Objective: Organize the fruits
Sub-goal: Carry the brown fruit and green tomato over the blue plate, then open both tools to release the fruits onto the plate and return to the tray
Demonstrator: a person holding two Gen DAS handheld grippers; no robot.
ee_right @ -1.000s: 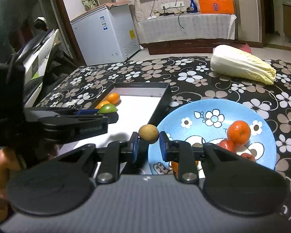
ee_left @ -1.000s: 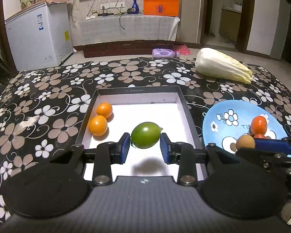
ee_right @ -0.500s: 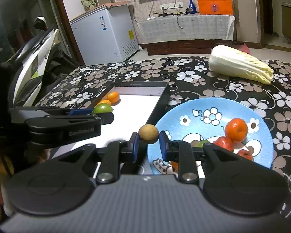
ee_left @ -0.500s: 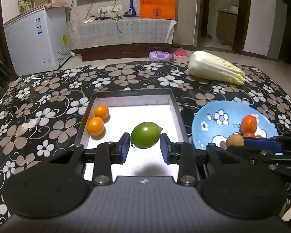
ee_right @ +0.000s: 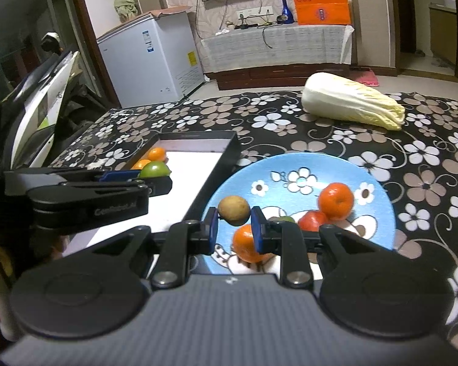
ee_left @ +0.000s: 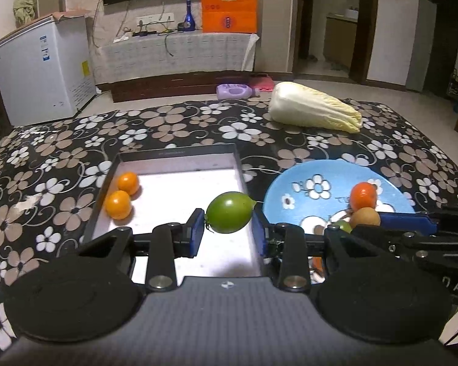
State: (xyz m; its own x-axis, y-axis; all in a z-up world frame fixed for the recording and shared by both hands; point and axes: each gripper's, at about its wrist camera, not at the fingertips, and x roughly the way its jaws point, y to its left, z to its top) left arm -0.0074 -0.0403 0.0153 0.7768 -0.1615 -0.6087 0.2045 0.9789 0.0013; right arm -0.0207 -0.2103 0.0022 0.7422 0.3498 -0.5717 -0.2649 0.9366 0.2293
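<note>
- Green fruit (ee_left: pixel 230 212) is pinched in the left gripper (ee_left: pixel 229 233), hanging over the white tray (ee_left: pixel 180 155) near its right wall.
- Brown round fruit (ee_right: pixel 233 210) is clamped in the right gripper (ee_right: pixel 234 228), above the blue plate (ee_right: pixel 378 201)'s left edge.
- Two small oranges (ee_left: pixel 122 196) sit in the tray's left corner.
- Plate holds an orange (ee_right: pixel 335 200), something red (ee_right: pixel 311 221) and more, partly hidden behind the gripper.
- Napa cabbage (ee_right: pixel 351 101) lies well back on the flowery surface (ee_right: pixel 427 158).

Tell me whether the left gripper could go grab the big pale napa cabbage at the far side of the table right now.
Probably not: the left gripper is shut on a green fruit, and the napa cabbage looks wider than its jaws.
</note>
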